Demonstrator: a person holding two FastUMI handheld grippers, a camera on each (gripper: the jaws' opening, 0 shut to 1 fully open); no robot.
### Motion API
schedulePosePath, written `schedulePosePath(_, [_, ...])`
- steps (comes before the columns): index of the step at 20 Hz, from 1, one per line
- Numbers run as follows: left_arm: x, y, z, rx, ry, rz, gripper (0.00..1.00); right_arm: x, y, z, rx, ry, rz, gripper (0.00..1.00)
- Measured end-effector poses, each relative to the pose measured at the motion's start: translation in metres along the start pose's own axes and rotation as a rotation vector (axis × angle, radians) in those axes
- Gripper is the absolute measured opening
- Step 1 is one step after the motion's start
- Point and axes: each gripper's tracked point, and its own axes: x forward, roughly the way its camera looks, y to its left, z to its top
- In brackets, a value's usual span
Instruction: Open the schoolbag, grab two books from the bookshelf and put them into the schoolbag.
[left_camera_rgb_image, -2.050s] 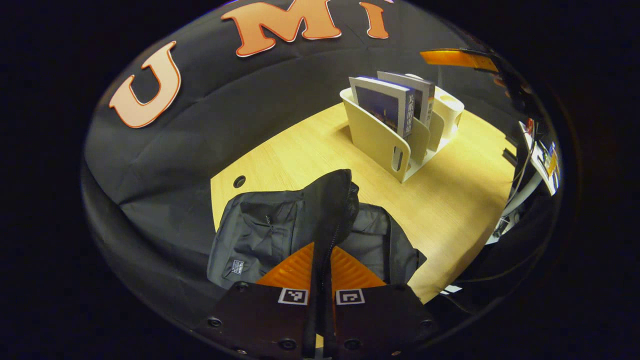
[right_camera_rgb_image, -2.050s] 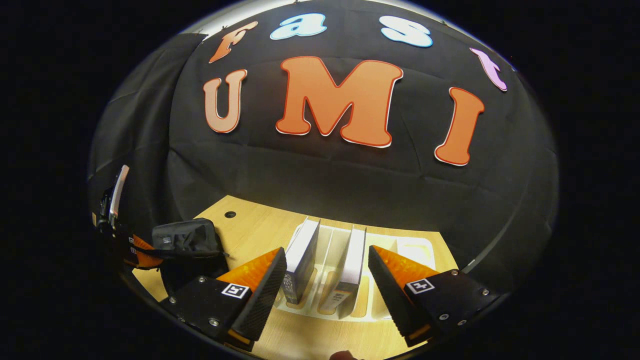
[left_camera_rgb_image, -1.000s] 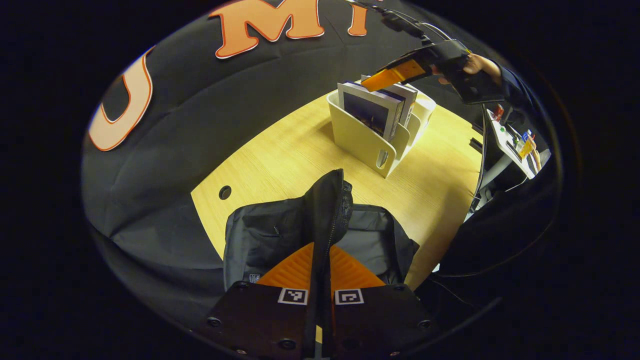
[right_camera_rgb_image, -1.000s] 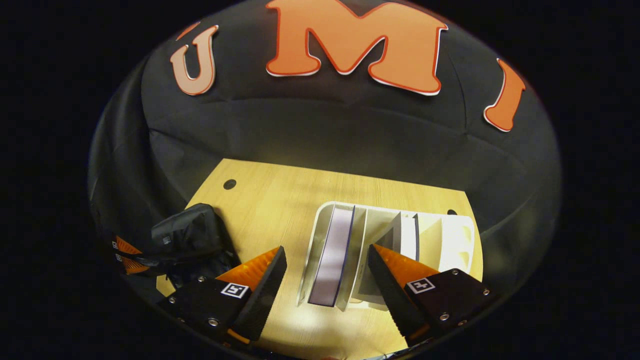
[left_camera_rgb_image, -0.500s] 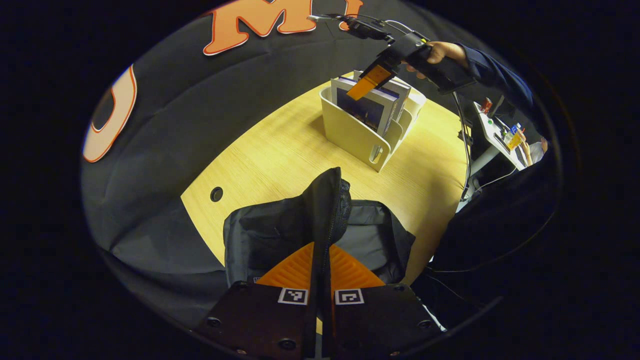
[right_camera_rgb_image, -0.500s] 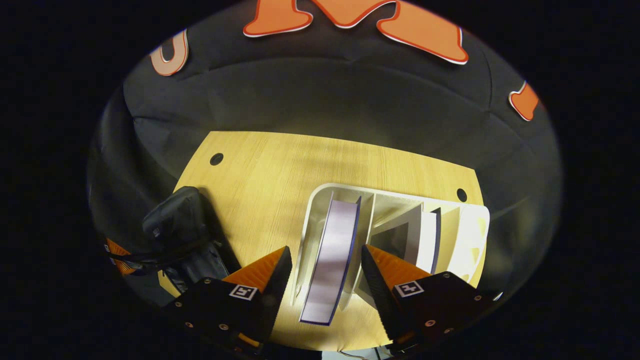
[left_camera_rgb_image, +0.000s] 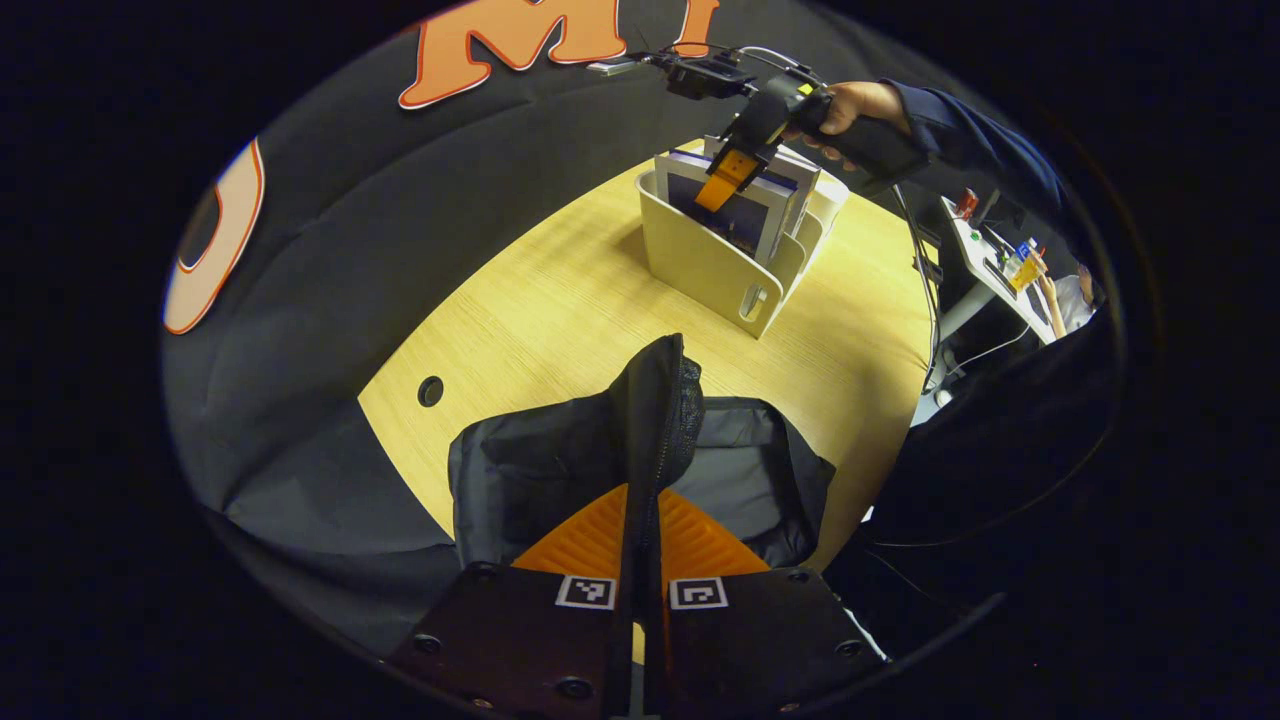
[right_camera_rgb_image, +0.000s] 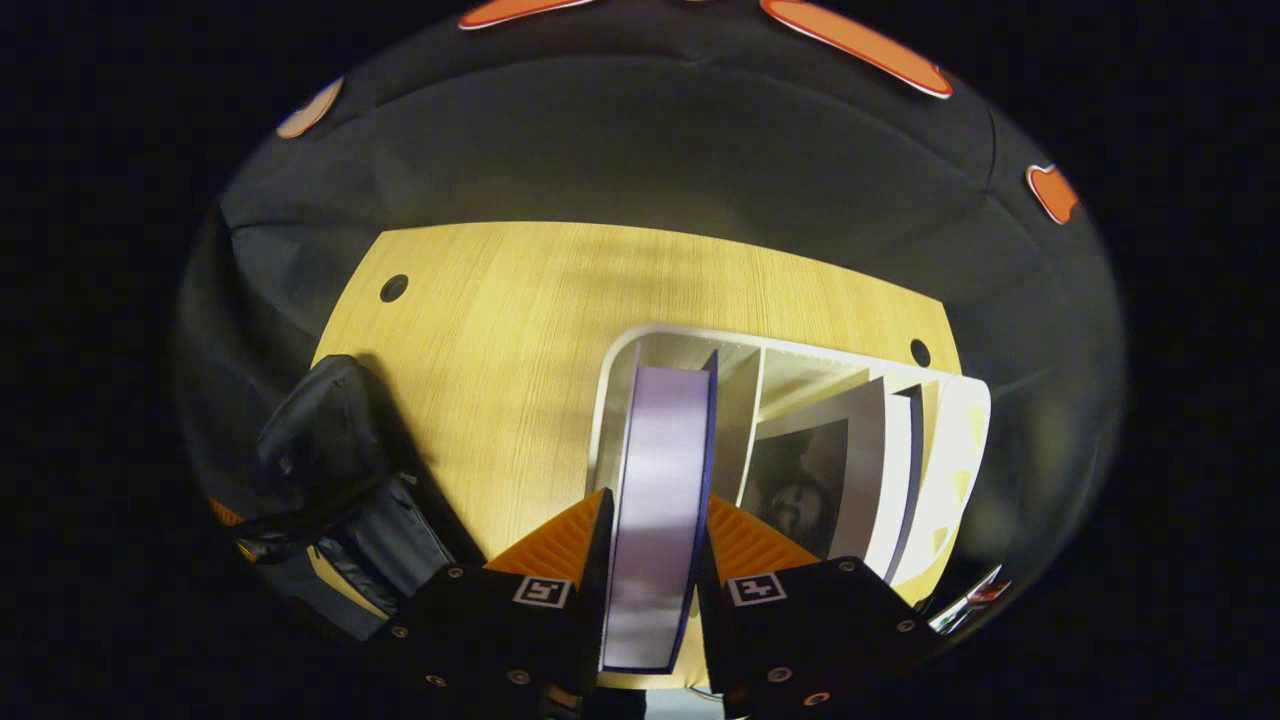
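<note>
The black schoolbag (left_camera_rgb_image: 560, 470) lies on the wooden table (left_camera_rgb_image: 560, 300), and its raised zipper flap (left_camera_rgb_image: 655, 420) is pinched in my left gripper (left_camera_rgb_image: 642, 540), which is shut on it. Far across the table stands the cream bookshelf (left_camera_rgb_image: 705, 265) with two books. My right gripper (right_camera_rgb_image: 650, 540) points down from above, both fingers pressing the sides of the left book (right_camera_rgb_image: 658, 500). The second book (right_camera_rgb_image: 880, 470) leans in a slot to the right. The right gripper (left_camera_rgb_image: 722, 185) and the hand holding it (left_camera_rgb_image: 850, 105) also appear in the left gripper view. The schoolbag (right_camera_rgb_image: 320, 450) lies at the left of the right gripper view.
The bookshelf (right_camera_rgb_image: 960, 440) has a free slot at its right end. Cable holes (left_camera_rgb_image: 431, 390) (right_camera_rgb_image: 919, 352) sit in the tabletop. A side desk with small items (left_camera_rgb_image: 1000, 270) stands beyond the table's right edge. The black cloth wall surrounds the table.
My right gripper has come down over the bookshelf and its fingers have closed from wide apart onto the left book. My left gripper has kept its hold on the bag flap.
</note>
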Motion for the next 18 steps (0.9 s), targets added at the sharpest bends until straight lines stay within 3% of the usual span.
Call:
schedulePosePath(3, [0.003, -0.005, 0.001, -0.004, -0.013, -0.037, 0.06, -0.010, 0.002, -0.007, 0.033, 0.024, 0.028, 0.38])
schedulePosePath(4, [0.003, -0.005, 0.001, -0.001, -0.011, -0.040, 0.06, -0.015, 0.001, -0.011, 0.028, 0.015, 0.032, 0.44])
schedulePosePath(5, [0.004, -0.005, 0.000, 0.001, -0.014, -0.046, 0.06, -0.024, -0.003, -0.014, 0.024, 0.005, 0.029, 0.37])
schedulePosePath(10, [0.004, -0.004, -0.003, 0.014, -0.019, -0.055, 0.06, -0.060, -0.019, -0.035, 0.088, -0.051, 0.017, 0.35])
schedulePosePath(11, [0.005, -0.006, -0.004, 0.017, -0.021, -0.060, 0.06, -0.070, -0.022, -0.040, 0.105, -0.064, 0.020, 0.29])
schedulePosePath(12, [0.005, -0.006, -0.004, 0.023, -0.020, -0.066, 0.06, -0.079, -0.025, -0.045, 0.120, -0.073, 0.020, 0.35])
schedulePosePath(18, [0.011, -0.011, -0.006, 0.041, -0.016, -0.083, 0.06, -0.121, -0.035, -0.079, 0.208, -0.119, 0.048, 0.35])
